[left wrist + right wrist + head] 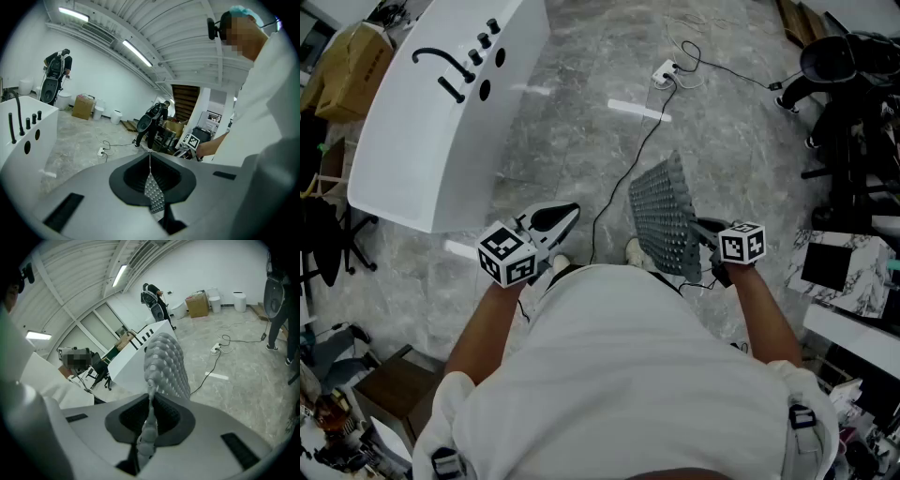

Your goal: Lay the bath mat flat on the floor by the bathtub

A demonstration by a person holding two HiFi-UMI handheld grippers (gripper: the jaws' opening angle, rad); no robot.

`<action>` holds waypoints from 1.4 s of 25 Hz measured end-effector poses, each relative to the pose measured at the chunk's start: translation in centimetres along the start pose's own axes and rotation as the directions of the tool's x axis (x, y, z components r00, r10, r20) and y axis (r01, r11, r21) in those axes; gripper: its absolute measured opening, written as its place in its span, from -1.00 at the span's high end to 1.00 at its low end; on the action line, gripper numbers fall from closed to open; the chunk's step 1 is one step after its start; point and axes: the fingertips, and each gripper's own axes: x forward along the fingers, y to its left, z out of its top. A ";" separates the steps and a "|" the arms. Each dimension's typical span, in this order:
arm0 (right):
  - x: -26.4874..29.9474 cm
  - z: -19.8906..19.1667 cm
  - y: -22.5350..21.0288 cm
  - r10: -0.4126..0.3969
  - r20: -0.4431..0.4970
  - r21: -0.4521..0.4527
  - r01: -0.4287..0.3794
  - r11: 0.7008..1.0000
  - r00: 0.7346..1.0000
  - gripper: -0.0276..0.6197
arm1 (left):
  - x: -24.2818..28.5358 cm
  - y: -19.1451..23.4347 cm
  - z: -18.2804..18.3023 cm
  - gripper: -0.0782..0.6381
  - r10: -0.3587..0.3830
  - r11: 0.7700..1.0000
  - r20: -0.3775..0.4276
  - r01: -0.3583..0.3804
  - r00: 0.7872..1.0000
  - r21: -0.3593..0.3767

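The grey knobbly bath mat (664, 217) hangs in the air above the marble floor, bent into a curve. My right gripper (705, 231) is shut on the mat's right edge. In the right gripper view the mat (166, 363) rises out of the closed jaws of the right gripper (151, 401). My left gripper (564, 217) is a short way left of the mat and apart from it. Its jaws are pressed together with nothing between them in the left gripper view (150, 161). The white bathtub (431, 122) with black taps stands at the upper left.
A black cable (623, 183) runs over the floor from a power strip (666, 73) to near my feet. Black chairs (848, 94) and a marble-patterned box (844, 267) stand at the right, and a cardboard box (352, 66) at the far left. A person (152, 298) stands beyond the tub.
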 end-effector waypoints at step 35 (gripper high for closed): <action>5.9 43.2 -24.5 -0.060 0.023 -0.102 0.062 0.993 0.998 0.79 | 12.0 27.6 20.5 0.73 0.146 0.989 0.133 -0.143 0.980 -0.032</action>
